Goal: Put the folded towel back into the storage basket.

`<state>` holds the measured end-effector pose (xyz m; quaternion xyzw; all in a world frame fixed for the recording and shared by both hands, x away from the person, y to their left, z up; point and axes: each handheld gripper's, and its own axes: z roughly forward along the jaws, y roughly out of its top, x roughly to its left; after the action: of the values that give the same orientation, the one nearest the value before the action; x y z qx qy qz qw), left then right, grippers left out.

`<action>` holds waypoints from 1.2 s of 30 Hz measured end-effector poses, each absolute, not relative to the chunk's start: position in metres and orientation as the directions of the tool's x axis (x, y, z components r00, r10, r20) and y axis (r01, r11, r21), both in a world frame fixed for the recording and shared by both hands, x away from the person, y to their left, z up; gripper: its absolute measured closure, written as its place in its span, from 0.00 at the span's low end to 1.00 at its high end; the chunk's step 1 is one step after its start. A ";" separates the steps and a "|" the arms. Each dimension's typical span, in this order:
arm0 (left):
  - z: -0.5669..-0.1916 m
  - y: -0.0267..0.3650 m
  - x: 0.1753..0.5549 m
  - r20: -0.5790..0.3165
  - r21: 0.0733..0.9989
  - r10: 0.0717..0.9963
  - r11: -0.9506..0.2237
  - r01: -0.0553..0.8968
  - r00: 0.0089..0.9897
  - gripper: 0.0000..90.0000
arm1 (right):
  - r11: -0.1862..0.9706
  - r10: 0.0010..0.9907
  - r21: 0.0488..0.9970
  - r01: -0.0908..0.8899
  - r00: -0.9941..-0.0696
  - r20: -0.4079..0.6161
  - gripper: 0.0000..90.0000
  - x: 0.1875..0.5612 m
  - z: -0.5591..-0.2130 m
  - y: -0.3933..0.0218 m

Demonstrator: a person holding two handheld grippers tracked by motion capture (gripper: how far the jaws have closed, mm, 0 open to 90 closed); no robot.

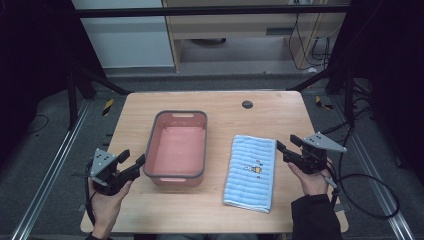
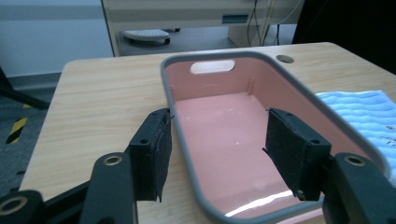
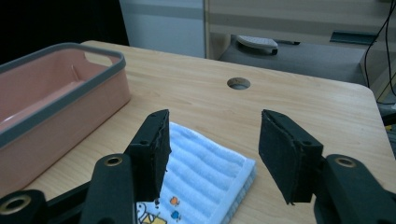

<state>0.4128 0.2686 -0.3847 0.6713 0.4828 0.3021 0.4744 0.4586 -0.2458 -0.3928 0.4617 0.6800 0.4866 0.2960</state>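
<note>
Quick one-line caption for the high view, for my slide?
Two open hand-held grippers, left gripper and right gripper, flank an empty pink plastic tub and a folded blue striped towel on a wooden table.

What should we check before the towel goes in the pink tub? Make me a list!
1. Tub has nothing in it: ok, its pink floor is bare.
2. Towel is folded and lies flat on the table, beside the tub: ok.
3. Right hand-held gripper is open with nothing between its jaws: ok.
4. Right hand-held gripper is at the towel's edge: ok, it is beside the far right corner, not touching.
5. Left hand-held gripper is open and holds nothing: ok.
6. Left hand-held gripper is clear of the tub's rim: cannot tell, one jaw looks very close to it.
</note>
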 end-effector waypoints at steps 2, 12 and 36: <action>-0.382 0.257 0.414 -0.047 0.932 0.927 -0.094 0.350 0.373 0.46 | 0.104 0.916 0.936 0.336 -0.399 0.041 0.47 0.463 -0.386 -0.243; -0.379 0.224 0.420 -0.051 0.936 0.902 -0.106 0.334 0.428 0.47 | 0.103 0.912 0.938 0.332 -0.409 0.045 0.45 0.477 -0.371 -0.236; -0.392 0.163 0.427 -0.044 0.928 0.857 -0.156 0.339 0.513 0.48 | 0.132 0.920 0.922 0.364 -0.392 0.023 0.43 0.502 -0.380 -0.232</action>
<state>0.4272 0.1631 -0.3915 0.7140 0.4186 0.2607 0.4970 0.5021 -0.2321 -0.3796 0.4645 0.6910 0.4671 0.2974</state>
